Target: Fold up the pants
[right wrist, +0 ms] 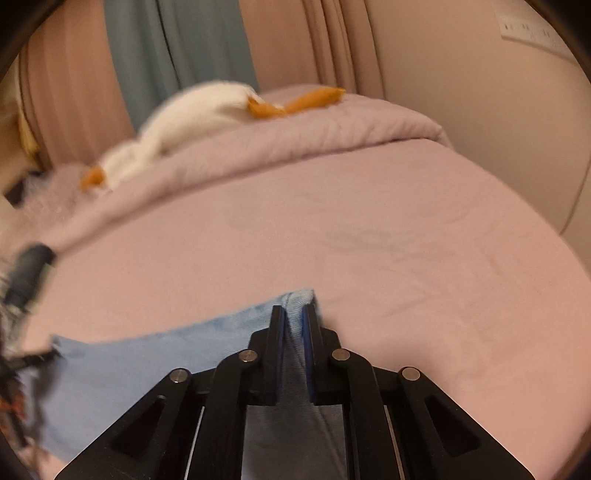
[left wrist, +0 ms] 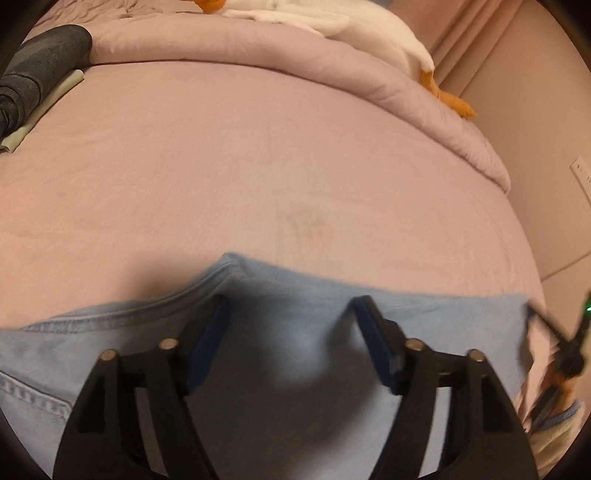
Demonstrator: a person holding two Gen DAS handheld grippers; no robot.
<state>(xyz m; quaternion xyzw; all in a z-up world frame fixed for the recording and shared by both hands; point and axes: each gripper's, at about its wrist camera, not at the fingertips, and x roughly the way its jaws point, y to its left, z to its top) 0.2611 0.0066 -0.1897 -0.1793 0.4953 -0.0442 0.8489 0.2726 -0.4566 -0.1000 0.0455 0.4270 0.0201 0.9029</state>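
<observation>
**Light blue jeans on a pink bed, one corner pinched**

A pink sheet (left wrist: 229, 166) covers the bed, smooth apart from faint creases and a dull smudge near the middle. Along its far side lies a rolled pink duvet (left wrist: 295, 70), and on that rests a white plush toy (right wrist: 199, 110) with orange feet. Pinkish curtains (right wrist: 66, 81) and a grey-blue one (right wrist: 173, 48) hang behind; a pale wall carries a socket plate (right wrist: 532, 29). At the left edge of the left wrist view sit dark rolled clothes (left wrist: 40, 62).

The jeans (left wrist: 303, 332) lie at the near edge of the bed, pale blue denim, with a stitched seam running along their left side. Their top edge sits slightly raised and uneven.

The left gripper (left wrist: 288, 306) hangs over the denim with its jaws spread wide, holding nothing. The right gripper (right wrist: 293, 314) has its blue-padded jaws nearly together, pinching a bunched corner of the jeans, which pokes up just past the tips.
</observation>
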